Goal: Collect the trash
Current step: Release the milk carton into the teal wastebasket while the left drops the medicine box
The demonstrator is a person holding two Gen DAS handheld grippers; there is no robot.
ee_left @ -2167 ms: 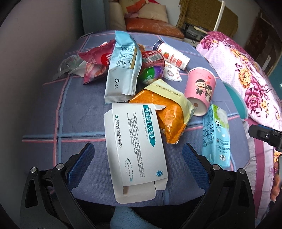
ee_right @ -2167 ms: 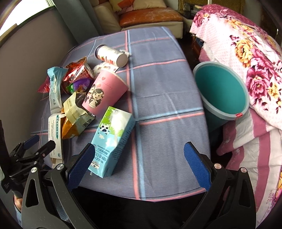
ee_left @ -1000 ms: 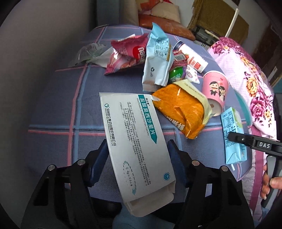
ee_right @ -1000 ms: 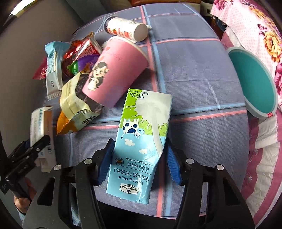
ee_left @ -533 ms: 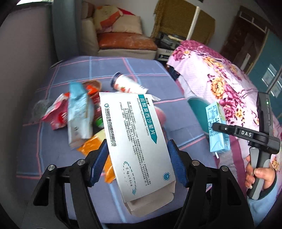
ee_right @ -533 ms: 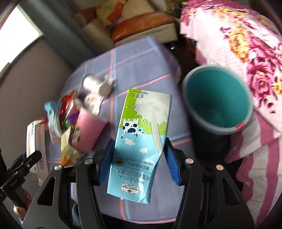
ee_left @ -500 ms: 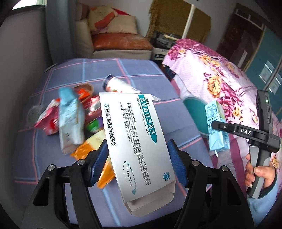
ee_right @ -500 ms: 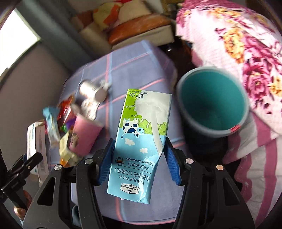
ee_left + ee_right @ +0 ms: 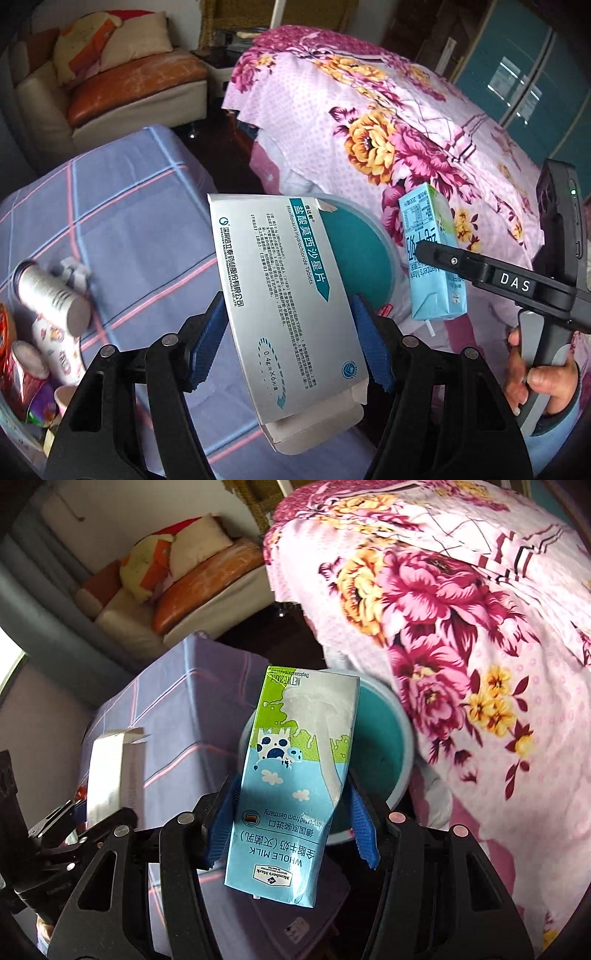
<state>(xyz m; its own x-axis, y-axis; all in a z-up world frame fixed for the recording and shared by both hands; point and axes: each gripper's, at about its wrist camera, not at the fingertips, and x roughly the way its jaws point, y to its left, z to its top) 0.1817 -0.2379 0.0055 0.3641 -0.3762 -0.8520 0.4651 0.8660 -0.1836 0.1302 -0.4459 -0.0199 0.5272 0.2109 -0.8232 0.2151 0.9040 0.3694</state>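
My left gripper is shut on a flat white medicine box with teal print, held in the air in front of the teal bin. My right gripper is shut on a blue and green milk carton, which hangs over the teal bin. In the left wrist view the milk carton and the right gripper with a hand on its handle show at the right. In the right wrist view the medicine box shows at the left.
A table under a purple checked cloth stands left of the bin. A tube-shaped can, a pink cup and wrappers lie at its left edge. A bed with a pink floral quilt rises right of the bin. A sofa stands behind.
Both grippers closed on their items, lifted them off the table and swung right. The medicine box and the milk carton now hang by the teal bin instead of over the table.
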